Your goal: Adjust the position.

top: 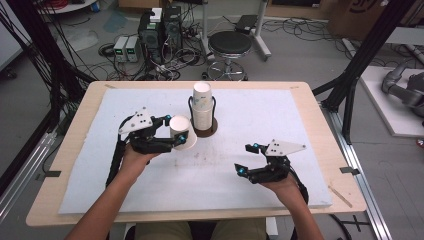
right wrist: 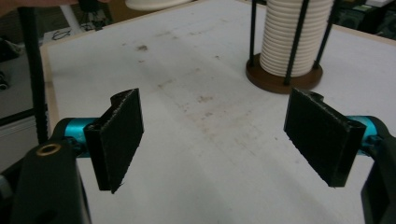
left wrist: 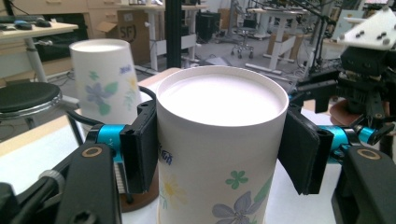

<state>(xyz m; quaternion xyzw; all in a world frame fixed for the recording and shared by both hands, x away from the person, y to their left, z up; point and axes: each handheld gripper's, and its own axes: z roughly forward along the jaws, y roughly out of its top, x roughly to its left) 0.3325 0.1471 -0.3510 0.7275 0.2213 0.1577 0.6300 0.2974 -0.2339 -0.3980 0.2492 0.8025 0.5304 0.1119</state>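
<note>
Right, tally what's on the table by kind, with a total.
Loose paper cup, held in the left gripper: 1
Stack of paper cups: 1
Cup holder stand: 1
White mat: 1
Total: 4

Cup stack (right wrist: 296,35) top cut off; held cup (left wrist: 219,144) base cropped.

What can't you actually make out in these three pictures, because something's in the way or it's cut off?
- Held cup: its lower end runs off the bottom edge of the left gripper view.
- Cup stack: its top is cut by the right gripper view's upper edge; rack rods cross it.
- Brown base: mostly hidden under the stack in the high view.
- Cup lettering: too small and blurred to read.
</note>
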